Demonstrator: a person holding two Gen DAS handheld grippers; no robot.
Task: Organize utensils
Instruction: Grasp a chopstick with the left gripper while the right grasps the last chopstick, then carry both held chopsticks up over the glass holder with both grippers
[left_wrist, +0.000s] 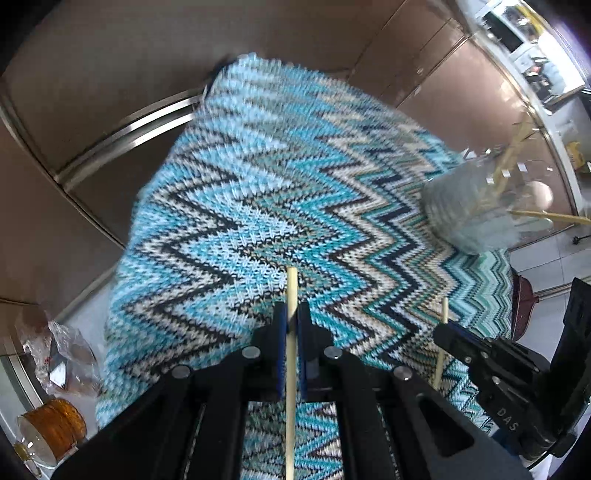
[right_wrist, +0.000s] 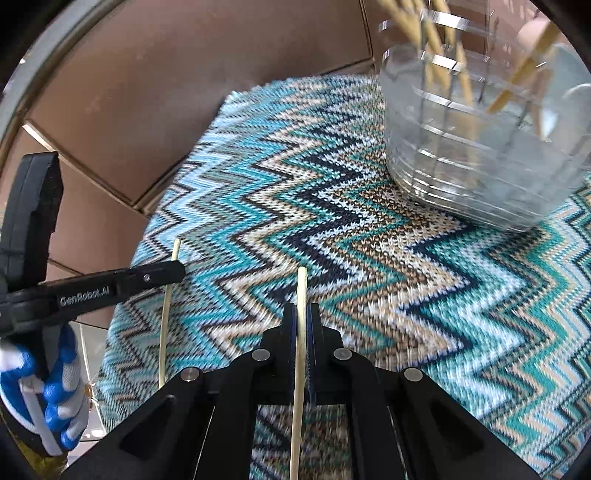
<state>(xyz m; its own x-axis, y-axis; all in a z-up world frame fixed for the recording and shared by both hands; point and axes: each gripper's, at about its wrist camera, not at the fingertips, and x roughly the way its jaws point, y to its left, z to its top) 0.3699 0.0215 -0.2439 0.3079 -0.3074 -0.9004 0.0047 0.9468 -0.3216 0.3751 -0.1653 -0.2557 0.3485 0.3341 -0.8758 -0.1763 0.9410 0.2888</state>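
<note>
A clear ribbed glass jar (right_wrist: 480, 147) stood on the far right part of a blue, teal and black zigzag knitted mat (right_wrist: 351, 240). Inside it several wooden sticks (right_wrist: 439, 40) leaned at different angles, their tops poking above the rim; a pale rounded object showed through the glass near the rim, too blurred to name. In the left wrist view the same jar (left_wrist: 469, 206) sat at the mat's (left_wrist: 258, 192) right edge, with sticks slanting out of it.

The left gripper (left_wrist: 291, 325) had its blue-padded jaws pressed together on a thin wooden chopstick (left_wrist: 291, 295), which ran straight up between the pads and stuck out beyond the tips, above the mat. The right gripper (right_wrist: 302, 325) likewise pinched a second chopstick (right_wrist: 301, 295) between its pads, tip pointing forward over the mat. Each gripper also showed in the other's view: the right one (left_wrist: 445, 328) at the lower right of the left view, the left one (right_wrist: 177, 271) at the left of the right view, held by a hand in a blue and white glove (right_wrist: 55, 387).

The mat lay on a brown surface (right_wrist: 166, 92) with metal trim. Beyond its left edge sat crumpled clear plastic wrap (left_wrist: 62, 354) and an amber ribbed glass piece (left_wrist: 55, 424), well apart from the jar. Open mat lay between the grippers and the jar
</note>
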